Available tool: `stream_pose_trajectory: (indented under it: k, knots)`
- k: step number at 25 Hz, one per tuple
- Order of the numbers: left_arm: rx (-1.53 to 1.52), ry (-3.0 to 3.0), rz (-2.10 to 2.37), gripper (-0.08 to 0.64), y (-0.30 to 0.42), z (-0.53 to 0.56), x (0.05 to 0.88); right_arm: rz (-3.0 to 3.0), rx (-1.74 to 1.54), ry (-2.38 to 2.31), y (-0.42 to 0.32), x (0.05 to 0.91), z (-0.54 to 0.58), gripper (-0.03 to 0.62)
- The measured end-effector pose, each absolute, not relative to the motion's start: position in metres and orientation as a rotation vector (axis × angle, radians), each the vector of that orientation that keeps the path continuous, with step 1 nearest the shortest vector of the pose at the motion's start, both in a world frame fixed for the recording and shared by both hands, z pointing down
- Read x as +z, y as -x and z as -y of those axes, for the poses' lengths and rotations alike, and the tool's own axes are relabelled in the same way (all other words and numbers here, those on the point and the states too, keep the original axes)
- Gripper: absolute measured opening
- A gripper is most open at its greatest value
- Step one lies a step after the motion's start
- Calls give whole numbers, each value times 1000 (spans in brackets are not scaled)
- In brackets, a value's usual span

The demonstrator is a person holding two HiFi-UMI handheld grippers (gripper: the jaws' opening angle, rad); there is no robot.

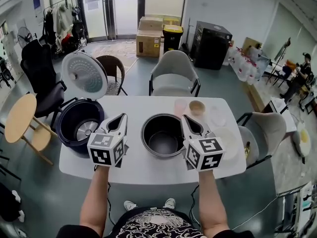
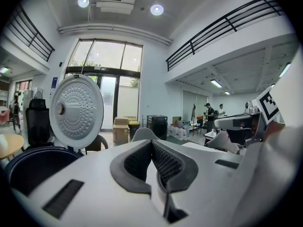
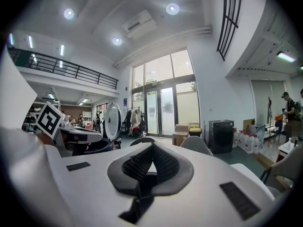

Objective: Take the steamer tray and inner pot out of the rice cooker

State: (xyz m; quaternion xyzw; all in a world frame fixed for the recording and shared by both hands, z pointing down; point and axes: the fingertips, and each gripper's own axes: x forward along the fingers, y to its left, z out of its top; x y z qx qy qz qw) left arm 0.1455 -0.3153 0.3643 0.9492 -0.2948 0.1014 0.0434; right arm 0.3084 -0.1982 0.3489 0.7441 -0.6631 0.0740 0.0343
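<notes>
**Left hand-held gripper (image 1: 120,119) and right hand-held gripper (image 1: 186,119)**, held nearly level above the counter (image 1: 148,170), one on each side of the inner pot (image 1: 162,142).

- **Inner pot:** It stands upright and empty at the middle of the counter, outside the rice cooker (image 1: 74,125). No grip is on it.
- **Rice cooker:** It sits at the counter's left end with its lid (image 1: 84,75) raised. Its cavity shows the bare heating plate (image 1: 87,129), so removal of the pot appears complete.
- **Steamer tray:** A pale round item (image 1: 225,139) on the right part of the counter may be the tray. It is too washed out to confirm.
- **Surroundings:** A pinkish cup (image 1: 180,106) and a brown bowl (image 1: 197,107) stand just behind the pot. A grey chair (image 1: 173,73) faces the counter's far edge.

**Risks, as judged.**
- The right hand-held gripper lies close to the pot's rim. A careless sideways sweep could knock the pot and push it into the cup and bowl.
- The left hand-held gripper sits between the pot and the cooker. A swing to its own left could strike the cooker's rim or the raised lid.

**Gripper state.** Both hand-held grippers have their jaws pressed together, the ribbed pads meeting at the tips. Nothing is between them, and each gripper view shows only open room beyond the tips.
</notes>
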Motion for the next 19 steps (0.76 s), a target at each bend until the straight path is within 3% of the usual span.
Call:
stream_pose_trajectory:
  k: [19]
  knots:
    - [315, -2891, 897, 13, -150, 314, 371, 2014, 242, -2328, -322, 355, 187, 12]
